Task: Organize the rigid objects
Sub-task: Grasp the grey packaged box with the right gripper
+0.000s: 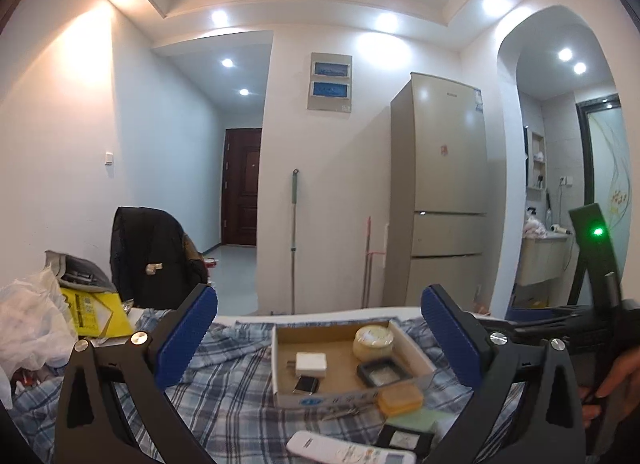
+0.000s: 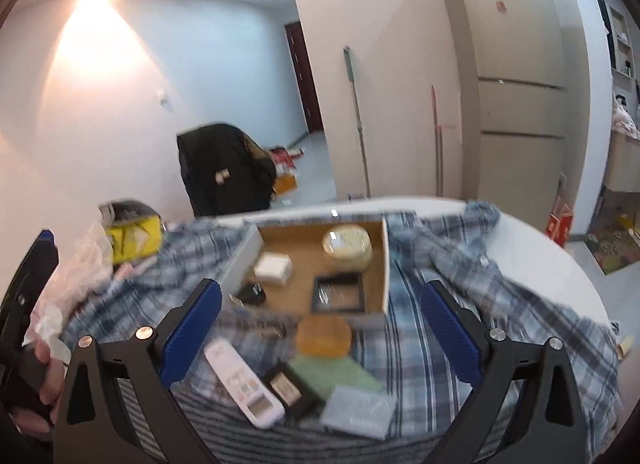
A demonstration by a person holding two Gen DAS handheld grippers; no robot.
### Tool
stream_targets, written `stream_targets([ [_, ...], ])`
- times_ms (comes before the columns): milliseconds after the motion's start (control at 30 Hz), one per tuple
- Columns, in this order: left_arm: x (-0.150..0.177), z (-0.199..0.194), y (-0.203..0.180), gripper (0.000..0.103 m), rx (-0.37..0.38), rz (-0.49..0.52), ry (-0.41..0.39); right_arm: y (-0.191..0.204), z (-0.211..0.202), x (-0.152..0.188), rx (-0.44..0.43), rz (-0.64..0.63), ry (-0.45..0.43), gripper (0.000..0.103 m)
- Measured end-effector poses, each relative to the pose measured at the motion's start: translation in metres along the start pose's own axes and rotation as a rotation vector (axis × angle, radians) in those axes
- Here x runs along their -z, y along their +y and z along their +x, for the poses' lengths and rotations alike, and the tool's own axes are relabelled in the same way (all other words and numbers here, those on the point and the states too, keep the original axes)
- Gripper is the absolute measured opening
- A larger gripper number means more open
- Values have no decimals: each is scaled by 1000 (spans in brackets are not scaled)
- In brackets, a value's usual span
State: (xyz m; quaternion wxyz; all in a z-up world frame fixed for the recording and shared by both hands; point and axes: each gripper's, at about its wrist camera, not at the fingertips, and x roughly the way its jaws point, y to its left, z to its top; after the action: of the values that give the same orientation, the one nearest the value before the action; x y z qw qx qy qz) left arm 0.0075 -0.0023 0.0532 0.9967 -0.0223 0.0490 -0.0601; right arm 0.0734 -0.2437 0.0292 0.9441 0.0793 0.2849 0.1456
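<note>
Right wrist view: white remote (image 2: 243, 382) lay nearest on the plaid cloth (image 2: 432, 344), long axis running from near-right to far-left, display end toward the camera. Just past it, orange soap bar (image 2: 323, 335) touched the front wall of the cardboard box (image 2: 385, 264). Right gripper (image 2: 320, 332) was spread wide, pads clear of everything, nothing held. Left wrist view: left gripper (image 1: 318, 338) was also spread wide and empty, hovering before the box.

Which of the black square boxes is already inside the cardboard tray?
The black square box with the clear lid, beside the round cream tin in the cardboard tray. The other black box lies outside on the plaid cloth, by the white remote.
</note>
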Motion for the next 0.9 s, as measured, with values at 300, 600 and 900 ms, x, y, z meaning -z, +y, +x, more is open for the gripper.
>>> stream_targets([
  [300,59,47,12,103,8,3,162,-28,62,40,53,58,269,100],
  [600,61,45,11,103,-30,7,159,-38,88,64,22,81,409,79],
  [900,60,47,14,103,-37,-6,170,-35,104,74,20,52,471,65],
])
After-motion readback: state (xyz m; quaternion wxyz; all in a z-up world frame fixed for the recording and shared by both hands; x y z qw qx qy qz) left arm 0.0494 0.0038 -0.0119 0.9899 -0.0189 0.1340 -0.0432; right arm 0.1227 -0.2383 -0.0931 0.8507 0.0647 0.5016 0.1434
